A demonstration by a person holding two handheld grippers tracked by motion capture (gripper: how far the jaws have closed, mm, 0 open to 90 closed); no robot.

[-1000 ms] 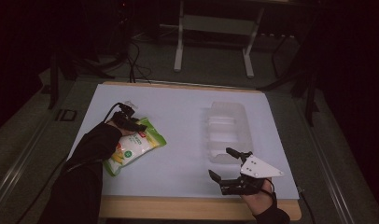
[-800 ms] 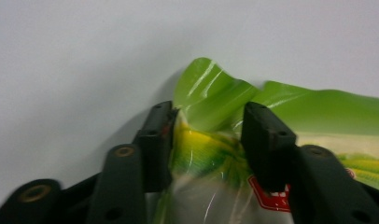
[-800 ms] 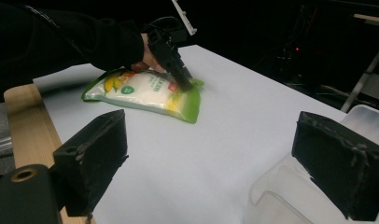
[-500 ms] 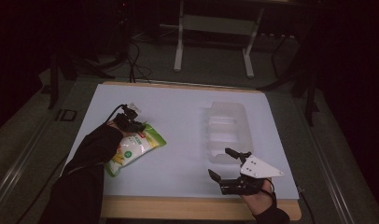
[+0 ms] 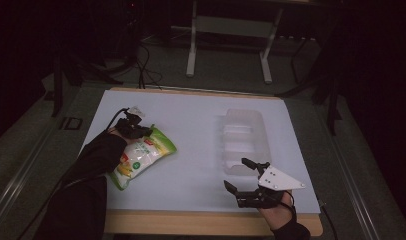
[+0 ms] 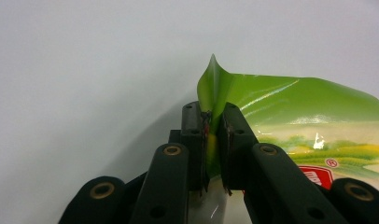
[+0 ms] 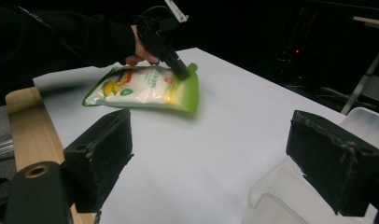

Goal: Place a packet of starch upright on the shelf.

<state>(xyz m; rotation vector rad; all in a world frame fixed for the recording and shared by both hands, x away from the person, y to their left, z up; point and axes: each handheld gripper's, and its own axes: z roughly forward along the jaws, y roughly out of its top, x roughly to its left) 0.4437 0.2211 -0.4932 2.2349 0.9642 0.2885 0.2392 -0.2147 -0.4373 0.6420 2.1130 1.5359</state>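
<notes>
The left claw (image 5: 141,131) has just closed, clamped on the green top edge of the pouch (image 5: 141,156), which lies on the tabletop (image 5: 191,125) at its left. The right claw (image 5: 240,175) stands apart beside the clear tray (image 5: 243,131), apparently empty.

A clear plastic tray (image 5: 243,140) with compartments sits on the white tabletop (image 5: 191,115); a metal-legged stand (image 5: 228,40) stands beyond.
</notes>
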